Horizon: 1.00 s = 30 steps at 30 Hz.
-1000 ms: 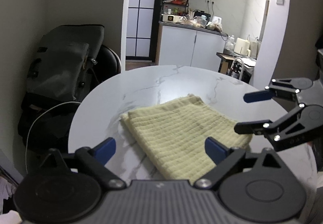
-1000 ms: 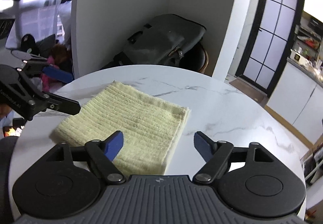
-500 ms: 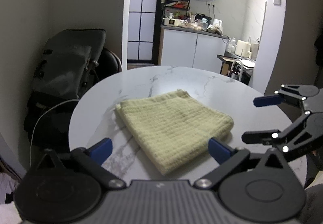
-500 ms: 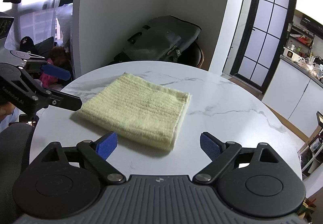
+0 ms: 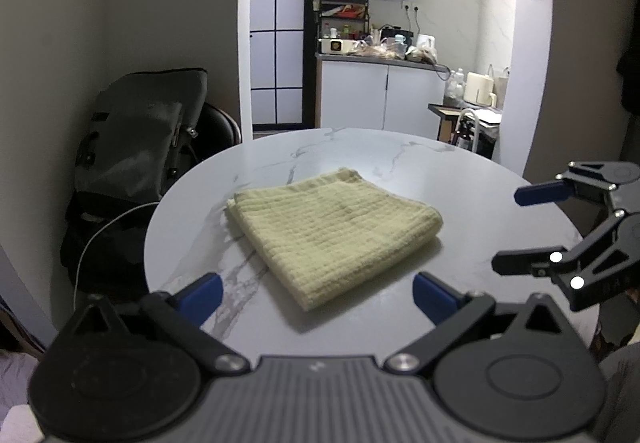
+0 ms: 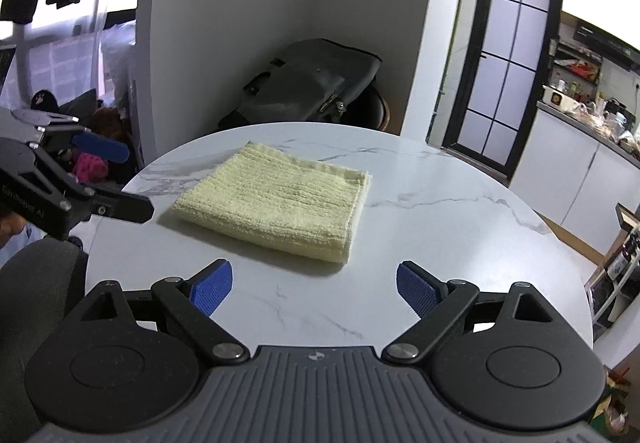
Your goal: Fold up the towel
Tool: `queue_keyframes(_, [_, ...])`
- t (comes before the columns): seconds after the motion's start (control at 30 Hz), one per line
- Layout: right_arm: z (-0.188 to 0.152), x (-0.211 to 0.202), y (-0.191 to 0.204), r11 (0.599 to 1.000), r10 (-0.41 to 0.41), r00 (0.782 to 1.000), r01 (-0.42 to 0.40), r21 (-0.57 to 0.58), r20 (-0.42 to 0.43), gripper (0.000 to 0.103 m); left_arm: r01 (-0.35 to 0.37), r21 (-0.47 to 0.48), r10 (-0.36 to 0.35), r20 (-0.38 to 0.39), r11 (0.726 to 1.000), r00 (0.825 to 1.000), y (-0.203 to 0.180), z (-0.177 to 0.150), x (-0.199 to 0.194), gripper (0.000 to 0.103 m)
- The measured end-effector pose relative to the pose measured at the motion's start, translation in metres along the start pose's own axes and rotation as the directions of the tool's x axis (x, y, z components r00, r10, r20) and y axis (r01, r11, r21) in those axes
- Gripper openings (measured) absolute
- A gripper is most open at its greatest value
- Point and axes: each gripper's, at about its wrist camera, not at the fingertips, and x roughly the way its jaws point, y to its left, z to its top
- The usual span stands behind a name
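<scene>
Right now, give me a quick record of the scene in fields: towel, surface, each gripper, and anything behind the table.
towel: pale yellow towel, folded into a flat square, lying untouched
surface: round white marble table
left gripper: jaws open, empty, short of the towel
right gripper: jaws open, empty, short of the towel
behind table: dark bag on a chair
</scene>
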Motion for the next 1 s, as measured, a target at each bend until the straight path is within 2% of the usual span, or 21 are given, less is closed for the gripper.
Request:
queue_keyframes(0.2, [-0.013, -0.014, 0.000, 0.996, 0.000, 1.000, -0.002, 0.085, 0.016, 0.100, 0.002, -0.009, -0.002, -0.012, 1.000, 1.000, -0.003, -0.003, -0.004, 0.103])
queue_keyframes(0.5, [-0.035, -0.022, -0.003, 0.973, -0.036, 0.997, 0.021, 0.229, 0.063, 0.102, 0.009, 0.008, -0.009, -0.016, 1.000, 1.000, -0.012, -0.014, -0.005, 0.103])
queue_keyframes(0.73, [-0.050, -0.024, 0.009, 0.964, -0.052, 0.997, 0.033, 0.262, 0.065, 0.102, 0.032, 0.008, -0.032, -0.026, 0.999, 0.999, -0.018, -0.022, -0.006, 0.103])
queue_keyframes(0.87, [-0.057, -0.024, 0.010, 0.958, -0.044, 0.996, 0.021, 0.284, 0.075, 0.102, 0.076, -0.016, -0.077, -0.038, 0.997, 0.996, -0.018, -0.024, -0.008, 0.103])
queue_keyframes(1.0, [-0.062, -0.022, 0.012, 0.958, -0.045, 0.996, 0.021, 0.285, 0.078, 0.102, 0.059, -0.009, -0.059, -0.032, 0.998, 0.998, -0.019, -0.028, -0.009, 0.103])
